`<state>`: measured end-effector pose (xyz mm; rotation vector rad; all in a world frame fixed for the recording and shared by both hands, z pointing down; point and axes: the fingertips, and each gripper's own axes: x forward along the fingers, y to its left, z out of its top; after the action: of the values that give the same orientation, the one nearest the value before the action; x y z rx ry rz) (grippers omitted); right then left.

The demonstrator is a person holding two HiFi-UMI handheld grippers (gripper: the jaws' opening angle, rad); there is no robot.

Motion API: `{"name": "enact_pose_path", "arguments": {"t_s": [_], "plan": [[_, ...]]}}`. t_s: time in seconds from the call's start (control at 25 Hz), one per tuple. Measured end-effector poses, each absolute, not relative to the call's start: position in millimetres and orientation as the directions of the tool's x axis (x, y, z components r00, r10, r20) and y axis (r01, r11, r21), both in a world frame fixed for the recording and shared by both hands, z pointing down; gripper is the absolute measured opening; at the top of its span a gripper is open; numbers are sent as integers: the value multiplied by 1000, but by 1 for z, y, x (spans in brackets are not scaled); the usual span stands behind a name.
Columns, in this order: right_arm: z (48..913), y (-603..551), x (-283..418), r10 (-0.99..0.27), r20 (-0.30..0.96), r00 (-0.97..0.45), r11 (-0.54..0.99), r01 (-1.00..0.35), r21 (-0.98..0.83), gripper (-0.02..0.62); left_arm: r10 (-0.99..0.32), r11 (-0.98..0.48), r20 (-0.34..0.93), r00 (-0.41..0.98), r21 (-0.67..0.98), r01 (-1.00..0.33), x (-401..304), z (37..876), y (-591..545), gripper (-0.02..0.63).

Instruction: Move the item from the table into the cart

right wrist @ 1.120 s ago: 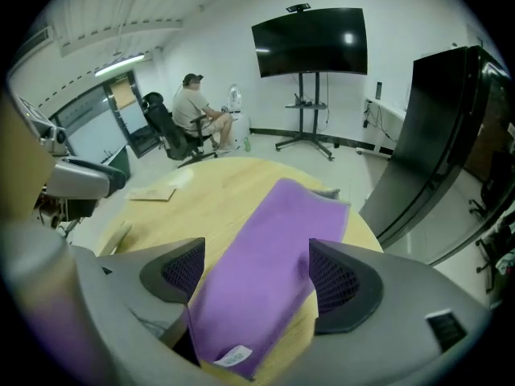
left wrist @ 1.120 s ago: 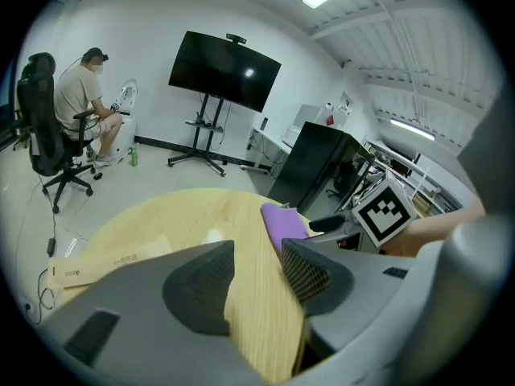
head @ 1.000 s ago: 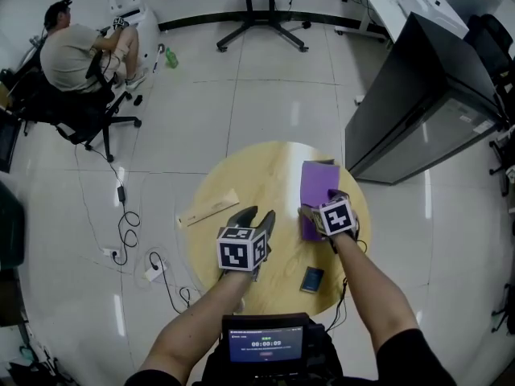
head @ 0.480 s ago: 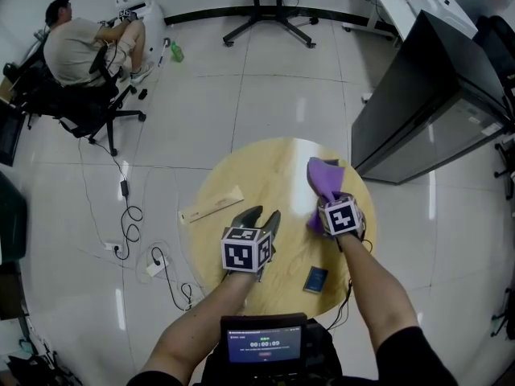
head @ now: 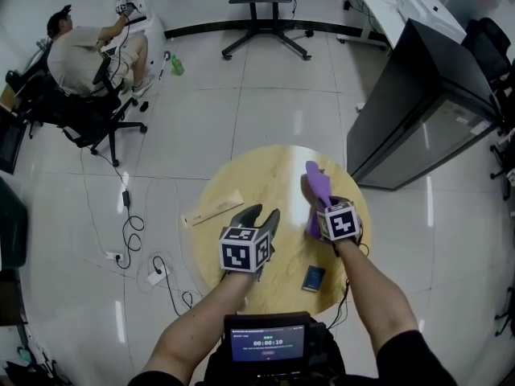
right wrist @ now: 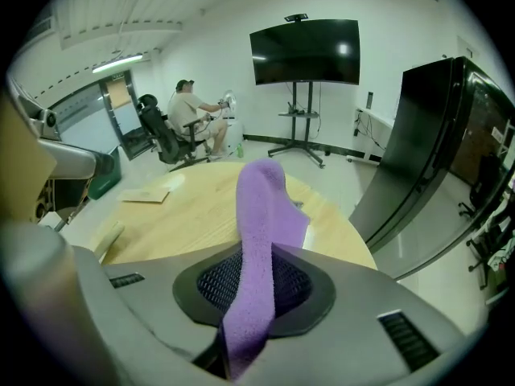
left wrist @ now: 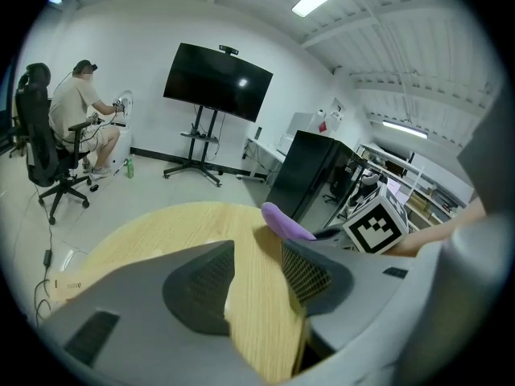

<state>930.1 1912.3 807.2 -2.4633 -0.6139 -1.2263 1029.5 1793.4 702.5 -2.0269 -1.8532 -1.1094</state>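
A purple cloth stands bunched up above the round wooden table, and my right gripper is shut on its lower part. The right gripper's jaws have just been closing, with the cloth between them. In the right gripper view the cloth rises from between the pads of the right gripper, its free end drooping forward. My left gripper hovers open over the table's middle with nothing in it. In the left gripper view its fingers stand apart over bare wood and the cloth shows beyond them.
A tall black cart stands just right of the table. A pale flat strip lies at the table's left and a small dark card near its front edge. A seated person, a screen stand and floor cables lie farther off.
The purple cloth lay flat on the table; now it is gathered and lifted in the right gripper, whose jaws have shut on it. Both grippers have risen a little.
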Motion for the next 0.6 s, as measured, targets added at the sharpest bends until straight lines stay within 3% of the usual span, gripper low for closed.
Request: {"name": "enact_pose_path", "arguments": {"t_s": [0.48,0.6], "plan": [[602,1817,853,346,633,692,-838,532,-123,41,907,-103,417,-55,347,932,931,516,1707,199],[548,1762,843,382,566,731,-837,533,-123,41,923,-61,376,-81,352,934,918,484,1654,168]]}}
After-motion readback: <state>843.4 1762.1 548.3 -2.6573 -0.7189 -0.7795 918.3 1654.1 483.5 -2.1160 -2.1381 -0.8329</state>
